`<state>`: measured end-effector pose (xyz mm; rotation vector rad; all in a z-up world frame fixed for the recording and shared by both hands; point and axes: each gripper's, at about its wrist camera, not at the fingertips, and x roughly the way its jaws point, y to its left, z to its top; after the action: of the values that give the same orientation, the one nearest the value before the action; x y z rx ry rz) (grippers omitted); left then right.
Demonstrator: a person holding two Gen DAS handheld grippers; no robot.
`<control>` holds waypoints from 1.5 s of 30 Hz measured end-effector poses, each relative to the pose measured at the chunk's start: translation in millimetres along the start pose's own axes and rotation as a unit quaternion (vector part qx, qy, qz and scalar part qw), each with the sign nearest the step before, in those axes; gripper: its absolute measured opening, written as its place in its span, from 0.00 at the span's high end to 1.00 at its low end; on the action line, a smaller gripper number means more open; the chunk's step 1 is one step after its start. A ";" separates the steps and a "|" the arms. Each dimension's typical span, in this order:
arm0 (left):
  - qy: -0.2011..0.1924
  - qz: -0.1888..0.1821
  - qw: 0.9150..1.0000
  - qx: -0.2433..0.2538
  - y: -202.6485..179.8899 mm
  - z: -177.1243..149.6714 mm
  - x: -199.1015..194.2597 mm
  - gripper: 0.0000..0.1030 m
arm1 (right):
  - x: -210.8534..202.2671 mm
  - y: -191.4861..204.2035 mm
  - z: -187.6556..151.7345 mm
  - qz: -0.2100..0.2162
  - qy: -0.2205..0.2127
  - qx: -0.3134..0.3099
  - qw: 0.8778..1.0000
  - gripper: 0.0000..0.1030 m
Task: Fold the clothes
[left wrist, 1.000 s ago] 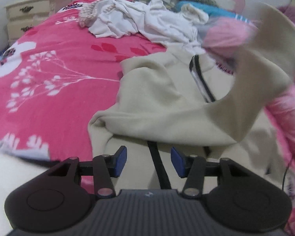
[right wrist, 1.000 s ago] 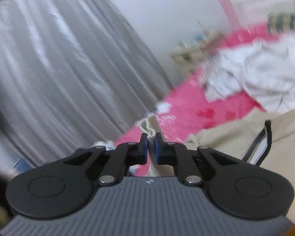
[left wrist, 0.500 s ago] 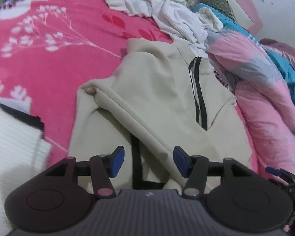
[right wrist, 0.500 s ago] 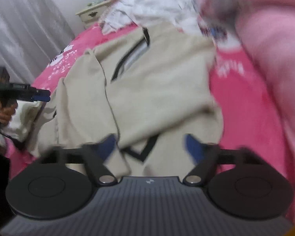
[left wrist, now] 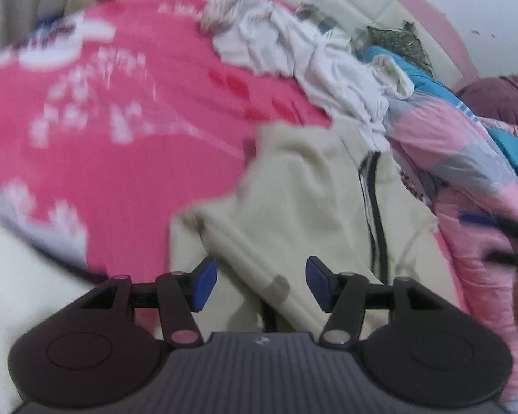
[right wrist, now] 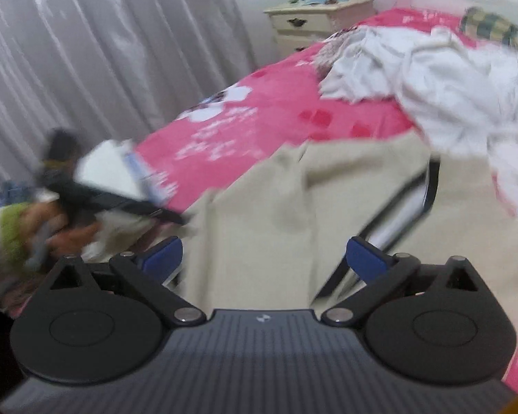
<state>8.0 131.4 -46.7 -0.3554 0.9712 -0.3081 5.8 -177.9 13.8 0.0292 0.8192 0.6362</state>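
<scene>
A cream jacket (left wrist: 310, 179) with a black zip (left wrist: 374, 207) lies spread on the pink bedspread (left wrist: 121, 120). One sleeve is folded across its body. My left gripper (left wrist: 261, 281) hovers over that sleeve, its blue pads apart and pressing on nothing. In the right wrist view the same jacket (right wrist: 259, 207) fills the middle. Above its near part, the jaws of my right gripper (right wrist: 264, 258) are opening wide, with only flat cloth below them. A person's hand (right wrist: 62, 238) at the left edge holds the other gripper tool, blurred.
White clothes (left wrist: 328, 69) are heaped at the head of the bed. A pink and blue patchwork quilt (left wrist: 466, 172) runs along the right. A white knitted piece (left wrist: 17, 276) lies at the left. A cream nightstand (right wrist: 314, 24) and grey curtain (right wrist: 86, 51) stand beyond the bed.
The sleeve that hung lifted at the right a second ago now lies folded across the jacket. The right gripper went from shut to wide open and swung over the jacket. The left view rolled.
</scene>
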 end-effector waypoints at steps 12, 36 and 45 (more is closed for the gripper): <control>0.030 -0.015 0.999 -0.038 51.0 28.0 52.4 0.45 | 185.9 -11.9 77.7 0.011 0.083 -0.005 0.996 0.50; 0.002 -0.098 0.993 0.065 18.0 9.4 36.2 0.78 | 140.4 -53.9 76.8 0.074 0.052 0.007 0.996 0.93; -0.033 -0.080 0.984 0.153 -23.6 -4.4 13.0 0.79 | 189.0 -14.3 123.5 0.024 0.156 -0.091 0.983 0.55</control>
<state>8.9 104.2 -48.7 -0.1599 0.8170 -0.5811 194.3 -61.3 -31.2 -0.2221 1.0624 0.7711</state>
